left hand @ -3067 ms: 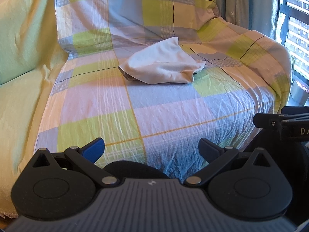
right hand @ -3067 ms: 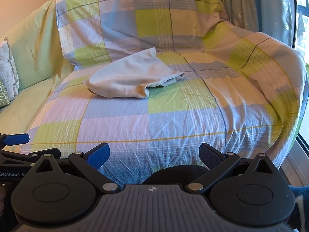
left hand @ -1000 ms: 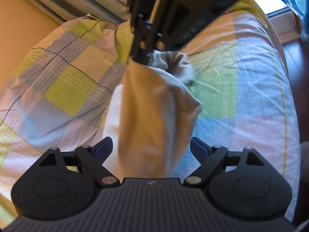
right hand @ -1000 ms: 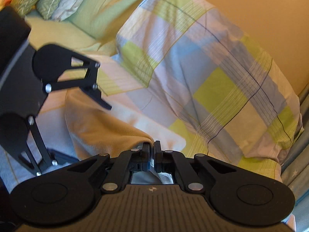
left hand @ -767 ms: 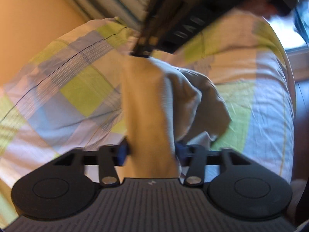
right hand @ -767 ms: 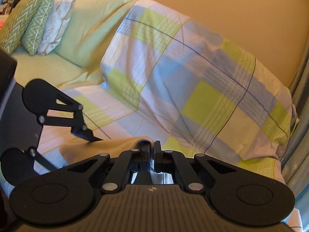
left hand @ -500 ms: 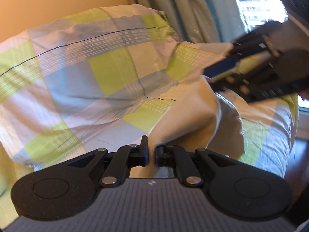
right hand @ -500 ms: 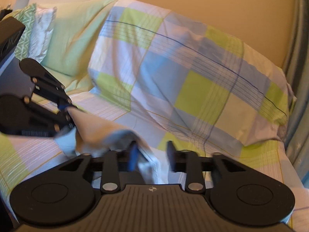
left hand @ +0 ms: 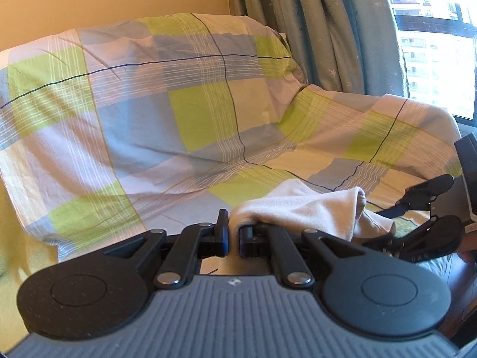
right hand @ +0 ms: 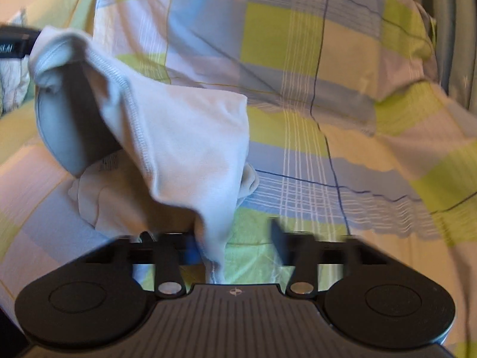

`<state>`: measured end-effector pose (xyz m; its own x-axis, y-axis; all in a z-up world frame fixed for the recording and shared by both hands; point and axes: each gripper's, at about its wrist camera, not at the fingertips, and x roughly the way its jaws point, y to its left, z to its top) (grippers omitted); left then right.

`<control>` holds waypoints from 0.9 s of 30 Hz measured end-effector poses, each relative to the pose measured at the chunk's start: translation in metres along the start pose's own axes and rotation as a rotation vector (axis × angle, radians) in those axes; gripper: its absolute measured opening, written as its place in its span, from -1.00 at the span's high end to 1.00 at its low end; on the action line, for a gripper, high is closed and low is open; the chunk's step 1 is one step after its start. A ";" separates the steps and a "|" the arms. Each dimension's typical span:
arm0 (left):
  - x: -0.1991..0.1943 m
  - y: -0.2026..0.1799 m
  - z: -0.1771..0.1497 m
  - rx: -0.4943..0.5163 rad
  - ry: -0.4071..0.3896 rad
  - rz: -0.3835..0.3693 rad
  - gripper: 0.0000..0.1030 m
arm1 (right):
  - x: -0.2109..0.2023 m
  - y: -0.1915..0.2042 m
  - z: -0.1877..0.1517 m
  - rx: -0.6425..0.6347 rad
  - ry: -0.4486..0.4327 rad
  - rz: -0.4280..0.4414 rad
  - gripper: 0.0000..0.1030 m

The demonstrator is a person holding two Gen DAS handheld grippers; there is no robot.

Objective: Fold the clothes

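Left gripper (left hand: 234, 232) fingers clamped on white garment (left hand: 313, 208) — right gripper (right hand: 235, 244) fingers apart.

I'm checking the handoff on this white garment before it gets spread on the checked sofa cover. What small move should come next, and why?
Probably close the right tongs on the hem hanging between them. The left tongs are shut on the white garment, while the right ones stand open, so the cloth hangs bunched from one side over the checked cover. A second grip would let it be stretched flat.
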<state>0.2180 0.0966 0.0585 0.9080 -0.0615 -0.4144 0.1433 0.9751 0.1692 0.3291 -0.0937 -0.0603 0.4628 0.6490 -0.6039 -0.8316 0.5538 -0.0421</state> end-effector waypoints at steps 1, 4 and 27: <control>0.000 0.001 0.000 0.002 0.005 0.004 0.91 | -0.003 -0.001 0.002 0.009 -0.006 0.003 0.97; -0.012 0.002 0.004 0.014 -0.009 0.018 0.91 | -0.028 0.002 0.014 -0.044 -0.050 -0.033 0.97; -0.163 -0.019 0.021 -0.313 -0.044 -0.301 0.91 | -0.142 0.074 0.182 -0.655 -0.266 -0.304 0.98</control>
<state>0.0754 0.0837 0.1414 0.8610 -0.3549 -0.3642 0.2837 0.9296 -0.2352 0.2575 -0.0499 0.1673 0.6893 0.6672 -0.2823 -0.6298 0.3592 -0.6887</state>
